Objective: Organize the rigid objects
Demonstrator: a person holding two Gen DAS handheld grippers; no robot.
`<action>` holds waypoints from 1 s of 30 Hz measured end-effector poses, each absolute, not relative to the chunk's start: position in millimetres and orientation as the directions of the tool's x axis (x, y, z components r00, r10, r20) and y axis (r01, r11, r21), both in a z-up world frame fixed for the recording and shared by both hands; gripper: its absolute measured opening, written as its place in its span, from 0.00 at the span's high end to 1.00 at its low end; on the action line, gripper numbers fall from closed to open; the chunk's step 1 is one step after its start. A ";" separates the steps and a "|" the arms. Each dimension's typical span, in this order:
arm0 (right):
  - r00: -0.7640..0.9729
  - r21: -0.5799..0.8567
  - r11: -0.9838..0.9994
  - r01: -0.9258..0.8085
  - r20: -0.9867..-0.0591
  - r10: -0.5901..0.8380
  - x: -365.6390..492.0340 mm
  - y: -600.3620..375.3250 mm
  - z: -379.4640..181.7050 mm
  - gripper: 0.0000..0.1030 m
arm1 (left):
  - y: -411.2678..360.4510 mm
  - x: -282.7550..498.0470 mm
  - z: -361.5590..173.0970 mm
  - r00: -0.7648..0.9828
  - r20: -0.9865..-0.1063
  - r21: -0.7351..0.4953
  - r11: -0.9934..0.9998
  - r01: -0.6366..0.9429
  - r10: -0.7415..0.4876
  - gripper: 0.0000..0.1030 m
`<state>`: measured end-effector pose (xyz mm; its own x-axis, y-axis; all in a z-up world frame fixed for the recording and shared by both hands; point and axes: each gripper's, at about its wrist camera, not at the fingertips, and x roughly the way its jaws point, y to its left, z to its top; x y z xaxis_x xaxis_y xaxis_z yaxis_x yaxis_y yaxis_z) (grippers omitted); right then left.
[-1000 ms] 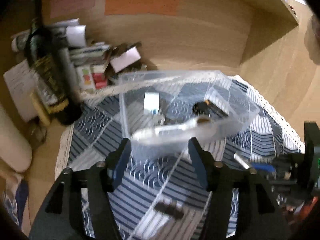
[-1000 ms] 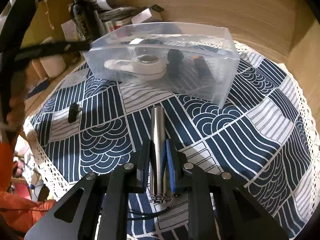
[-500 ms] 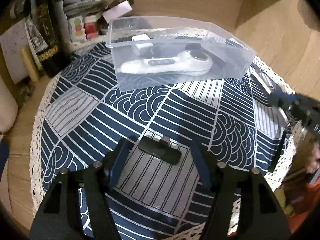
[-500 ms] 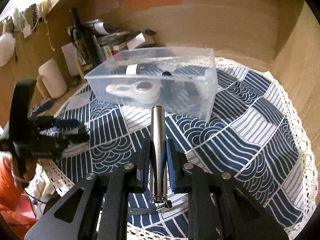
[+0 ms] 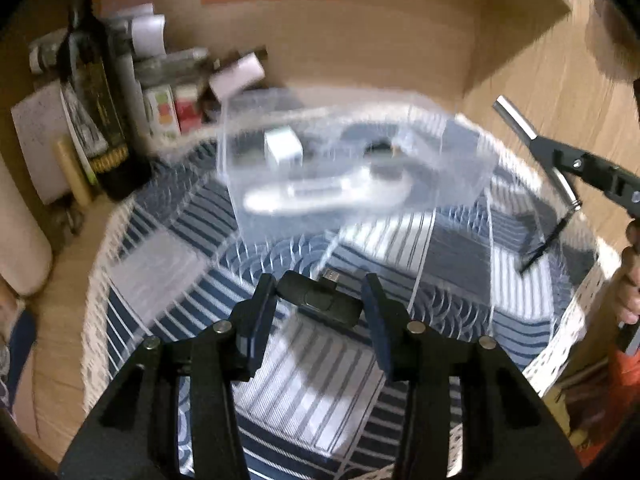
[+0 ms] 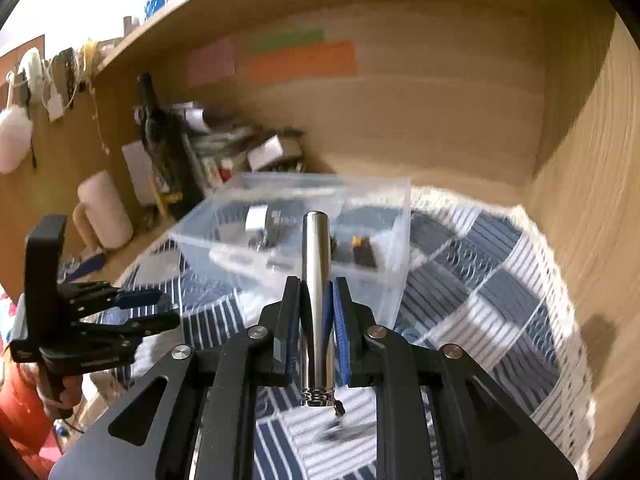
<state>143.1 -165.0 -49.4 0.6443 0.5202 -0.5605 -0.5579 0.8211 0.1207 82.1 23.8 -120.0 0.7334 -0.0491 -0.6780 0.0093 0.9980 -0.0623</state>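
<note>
A clear plastic bin (image 5: 352, 152) stands on the patterned cloth and holds a white handheld device (image 5: 328, 194), a small white block (image 5: 282, 148) and dark items. My left gripper (image 5: 320, 296) is open, its fingers either side of a small black connector device (image 5: 320, 300) that lies on the cloth. My right gripper (image 6: 316, 308) is shut on a silver metal cylinder (image 6: 316, 280) and holds it raised in front of the bin (image 6: 296, 232). The right gripper with the cylinder (image 5: 532, 148) shows at the right in the left wrist view.
A dark bottle (image 5: 100, 92), papers and small boxes (image 5: 172, 108) crowd the back left corner. A pale roll (image 6: 104, 208) stands at the left. Wooden walls close the back and right. The cloth's lace edge (image 5: 96, 280) ends short of the table's left side.
My left gripper moved forward so the black connector device now lies between its fingers. My right gripper lifted the cylinder higher and nearer the bin.
</note>
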 end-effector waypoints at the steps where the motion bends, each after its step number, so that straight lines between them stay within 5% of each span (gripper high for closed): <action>1: 0.654 0.115 0.821 -0.559 -0.549 0.521 147.1 -164.2 -43.8 0.86 | 23.5 82.5 -114.2 0.744 -0.666 -0.061 0.998 0.009 -0.047 0.58; 18: 0.713 0.002 0.793 -0.609 -0.437 0.548 210.7 -120.9 5.8 0.86 | 44.6 136.5 -41.2 0.837 -0.541 -0.086 0.996 0.034 -0.075 0.58; 30: 0.579 -0.008 0.795 -0.607 -0.690 0.435 261.6 -102.6 -82.2 0.86 | 44.1 204.1 -89.1 0.734 -0.672 -0.087 0.994 0.060 -0.103 0.58</action>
<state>261.6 -102.6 -82.2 0.5787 0.4348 -0.6900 -0.6066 0.7950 -0.0078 204.1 44.1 -89.1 0.7335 -0.1025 -0.6719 0.0596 0.9945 -0.0866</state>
